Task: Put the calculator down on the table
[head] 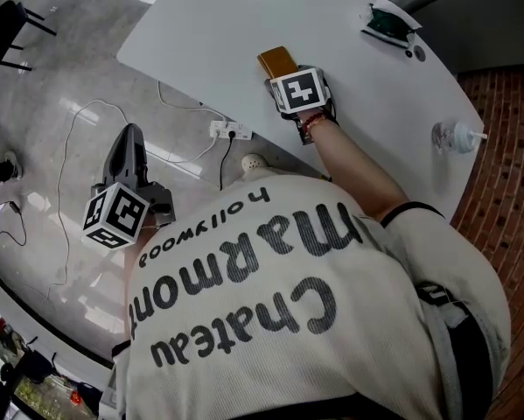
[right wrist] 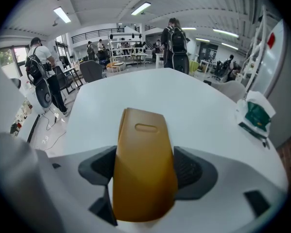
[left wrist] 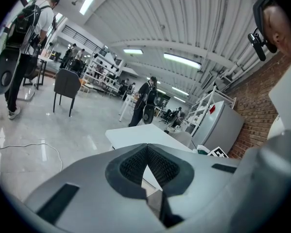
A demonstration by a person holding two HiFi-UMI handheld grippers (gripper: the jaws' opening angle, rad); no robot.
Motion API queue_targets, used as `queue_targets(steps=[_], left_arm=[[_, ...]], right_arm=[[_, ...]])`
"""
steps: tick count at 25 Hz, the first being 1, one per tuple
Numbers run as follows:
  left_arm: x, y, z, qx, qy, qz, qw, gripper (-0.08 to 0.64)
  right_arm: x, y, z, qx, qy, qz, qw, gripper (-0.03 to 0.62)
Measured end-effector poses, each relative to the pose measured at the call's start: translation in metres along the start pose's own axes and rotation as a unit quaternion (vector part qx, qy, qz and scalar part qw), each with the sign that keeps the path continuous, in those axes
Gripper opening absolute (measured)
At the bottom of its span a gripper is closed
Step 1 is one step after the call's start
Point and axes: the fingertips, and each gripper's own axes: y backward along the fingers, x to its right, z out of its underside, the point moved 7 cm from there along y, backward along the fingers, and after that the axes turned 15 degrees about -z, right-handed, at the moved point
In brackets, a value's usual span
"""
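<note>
The calculator (right wrist: 144, 169), an ochre-yellow slab showing its back, sits between the jaws of my right gripper (right wrist: 146, 168), whose dark pads (right wrist: 193, 169) press on its two long sides. In the head view the calculator (head: 276, 61) sticks out beyond the right gripper (head: 286, 75) over the white table (head: 349, 16), near the table's front edge; I cannot tell whether it touches the top. My left gripper (head: 130, 147) hangs off the table over the floor. Its pads (left wrist: 157, 168) meet at the tip with nothing between them.
A green-and-white packet (head: 389, 23) lies at the far side of the table, and a small clear bottle (head: 455, 136) stands at its right edge. A power strip (head: 230, 130) and cables lie on the floor under the table's edge. People and chairs stand far off.
</note>
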Motion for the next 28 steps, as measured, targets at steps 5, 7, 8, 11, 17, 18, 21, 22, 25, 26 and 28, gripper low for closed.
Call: queue_targets(steps=[5, 7, 8, 11, 17, 18, 21, 22, 25, 26, 28], left_arm=[[0.0006, 0.0016, 0.0014, 0.0, 0.001, -0.001, 1.0, 0.0], [0.0008, 0.0022, 0.0012, 0.0, 0.001, -0.002, 1.0, 0.0], [0.0012, 0.0023, 0.0014, 0.0, 0.001, -0.002, 1.0, 0.0], [0.002, 0.0023, 0.0027, 0.0, 0.003, -0.001, 1.0, 0.0], [0.0005, 0.0032, 0.0042, 0.0, 0.006, -0.003, 1.0, 0.0], [0.0007, 0.0035, 0.0043, 0.0, 0.007, -0.003, 1.0, 0.0], [0.0001, 0.0041, 0.0044, 0.0, 0.009, -0.004, 1.0, 0.0], [-0.0003, 0.0043, 0.0046, 0.0, 0.011, -0.005, 0.9999, 0.0], [-0.0023, 0.0059, 0.0054, 0.0, 0.016, -0.007, 0.9999, 0.0], [-0.0027, 0.0066, 0.0055, 0.001, 0.016, -0.008, 0.9998, 0.0], [-0.0029, 0.0078, 0.0057, 0.001, 0.016, -0.009, 0.9998, 0.0]], right_arm=[[0.0006, -0.0006, 0.0008, 0.001, -0.001, -0.001, 1.0, 0.365], [0.0004, -0.0005, 0.0008, 0.002, -0.002, -0.001, 1.0, 0.365], [0.0007, -0.0003, 0.001, 0.003, -0.003, 0.0, 1.0, 0.365], [0.0015, -0.0002, 0.0019, 0.006, -0.004, 0.0, 1.0, 0.367], [0.0008, 0.0002, 0.0026, 0.009, -0.003, 0.0, 1.0, 0.368], [0.0009, 0.0003, 0.0025, 0.01, -0.002, -0.001, 1.0, 0.368], [0.0007, -0.0002, 0.0023, 0.012, 0.0, -0.002, 1.0, 0.37], [0.0007, -0.0004, 0.0023, 0.012, 0.001, -0.002, 1.0, 0.37], [0.0, -0.0005, 0.0027, 0.012, 0.0, -0.002, 1.0, 0.371], [-0.0002, -0.0005, 0.0026, 0.012, -0.001, -0.003, 1.0, 0.371], [0.0, -0.0002, 0.0022, 0.013, -0.001, -0.004, 1.0, 0.371]])
